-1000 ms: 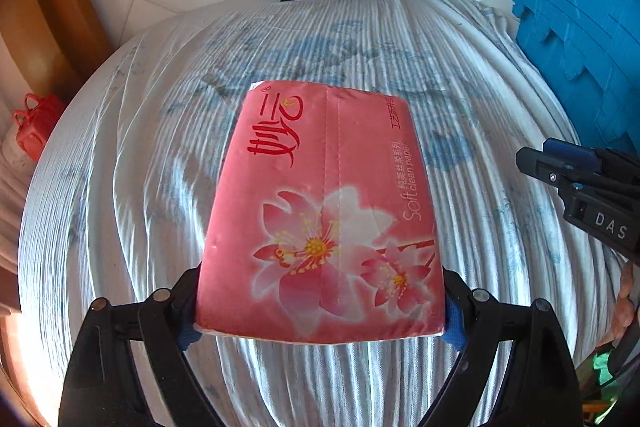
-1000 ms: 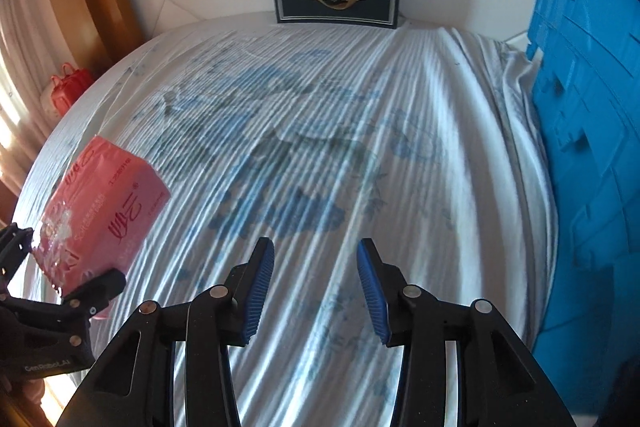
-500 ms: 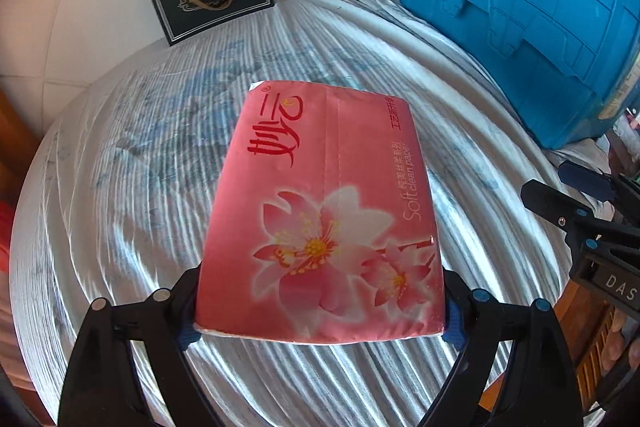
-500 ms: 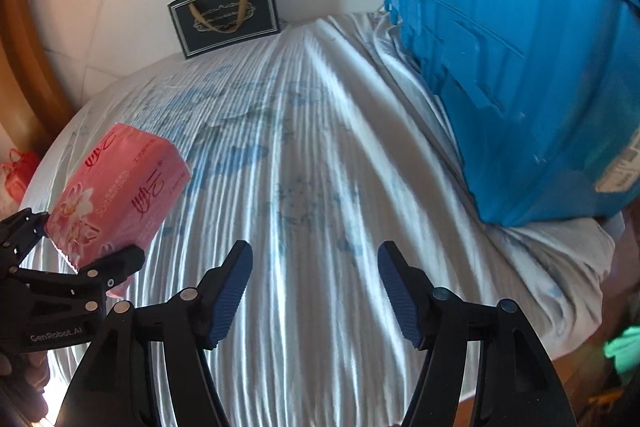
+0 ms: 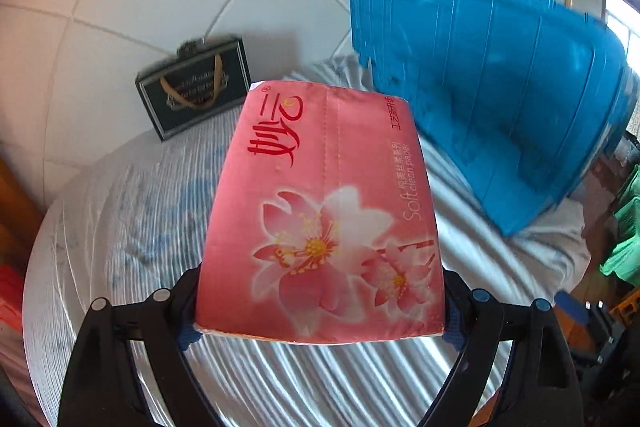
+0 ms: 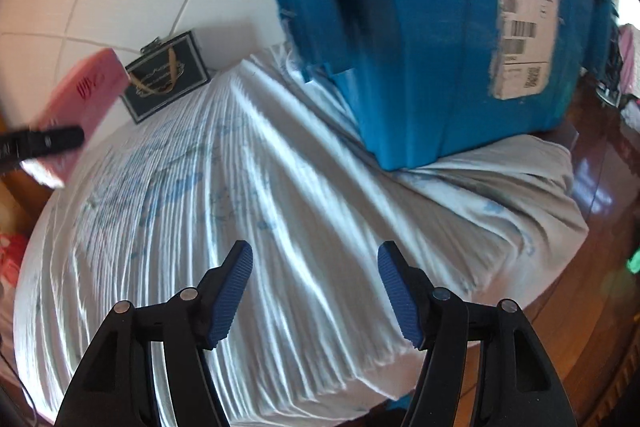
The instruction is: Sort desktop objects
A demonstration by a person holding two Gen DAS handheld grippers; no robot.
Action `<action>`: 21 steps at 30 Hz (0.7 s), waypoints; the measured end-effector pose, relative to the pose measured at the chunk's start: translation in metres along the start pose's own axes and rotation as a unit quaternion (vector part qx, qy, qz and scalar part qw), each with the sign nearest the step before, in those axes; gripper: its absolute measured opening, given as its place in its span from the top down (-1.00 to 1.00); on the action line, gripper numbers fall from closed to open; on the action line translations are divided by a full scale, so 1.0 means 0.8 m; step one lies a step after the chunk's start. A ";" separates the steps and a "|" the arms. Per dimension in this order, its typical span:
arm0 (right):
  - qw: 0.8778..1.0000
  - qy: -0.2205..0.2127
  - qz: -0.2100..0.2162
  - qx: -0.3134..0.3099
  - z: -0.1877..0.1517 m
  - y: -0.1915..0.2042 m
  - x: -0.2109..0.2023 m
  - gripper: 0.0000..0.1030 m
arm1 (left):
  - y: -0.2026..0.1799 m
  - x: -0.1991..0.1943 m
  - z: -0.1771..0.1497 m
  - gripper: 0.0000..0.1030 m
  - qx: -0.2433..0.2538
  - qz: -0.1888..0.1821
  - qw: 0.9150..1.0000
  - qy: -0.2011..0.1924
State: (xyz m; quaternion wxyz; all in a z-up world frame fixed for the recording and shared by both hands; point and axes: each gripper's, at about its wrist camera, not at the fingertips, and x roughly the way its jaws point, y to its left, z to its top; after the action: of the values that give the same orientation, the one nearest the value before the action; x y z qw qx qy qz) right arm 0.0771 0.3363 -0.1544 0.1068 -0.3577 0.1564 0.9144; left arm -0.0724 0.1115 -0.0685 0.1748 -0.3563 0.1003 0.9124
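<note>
**Tissue pack held by its sides, above the desk**

Left gripper (image 5: 320, 311) is clamped across the pink tissue pack (image 5: 324, 219), carried clear above the cloth-covered desk (image 5: 120, 227). The pack looks light, soft and crushable, with slippery film; the side hold suits it. Right gripper (image 6: 316, 291) has just been opening, jaws apart on nothing, near the blue crate (image 6: 420, 47).

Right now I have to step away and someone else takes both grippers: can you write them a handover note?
Left gripper: shut on the pink tissue pack, held in the air above the white cloth.
Right gripper: open, nothing between its fingers; its jaws have just been opening.
Blue crate: on the cloth, far right of the table.
Black gift bag: upright against the wall.
Done: the pack is picked up.
Left: setting it down, probably in the crate, whose inside is not visible. Nothing else loose shows on the cloth.
</note>
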 end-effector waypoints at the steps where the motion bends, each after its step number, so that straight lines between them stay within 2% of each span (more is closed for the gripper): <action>1: 1.000 -0.013 -0.010 0.013 -0.001 -0.011 -0.009 -0.27 | -0.003 -0.007 0.020 -0.74 -0.003 -0.003 1.000 -0.016; 4: 0.996 -0.054 -0.057 0.053 0.005 -0.053 -0.046 -0.27 | -0.014 -0.031 0.075 -0.74 -0.020 -0.029 0.997 -0.068; 6: 0.988 -0.087 -0.099 0.082 0.016 -0.088 -0.080 -0.27 | -0.026 -0.052 0.106 -0.74 -0.026 -0.049 0.993 -0.107; 8: 0.976 -0.129 -0.141 0.106 0.043 -0.124 -0.124 -0.27 | -0.043 -0.071 0.136 -0.74 -0.027 -0.068 0.988 -0.138; 10: 0.965 -0.174 -0.161 0.113 0.084 -0.150 -0.168 -0.27 | -0.067 -0.081 0.167 -0.74 -0.025 -0.084 0.985 -0.151; 12: 0.961 -0.198 -0.159 0.110 0.141 -0.173 -0.197 -0.27 | -0.097 -0.084 0.197 -0.74 -0.027 -0.106 0.983 -0.150; 13: 0.961 -0.209 -0.145 0.109 0.171 -0.185 -0.207 -0.27 | -0.114 -0.083 0.210 -0.74 -0.026 -0.117 0.982 -0.148; 17: 0.963 -0.228 -0.121 0.084 0.279 -0.216 -0.212 -0.27 | -0.191 -0.067 0.258 -0.77 -0.022 -0.132 0.982 -0.136; 19: 0.966 -0.224 -0.116 0.058 0.324 -0.223 -0.199 -0.27 | -0.230 -0.056 0.276 -0.83 -0.016 -0.120 0.984 -0.127; 21: 0.969 -0.219 -0.107 0.041 0.354 -0.227 -0.184 -0.27 | -0.259 -0.041 0.292 -0.89 -0.013 -0.092 0.989 -0.114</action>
State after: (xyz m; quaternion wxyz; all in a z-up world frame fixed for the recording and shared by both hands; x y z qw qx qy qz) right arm 0.0631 0.5955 0.1052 0.2508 -0.1591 0.1277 0.9463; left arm -0.1126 0.3659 0.1119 0.2639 -0.2604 0.0348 0.9281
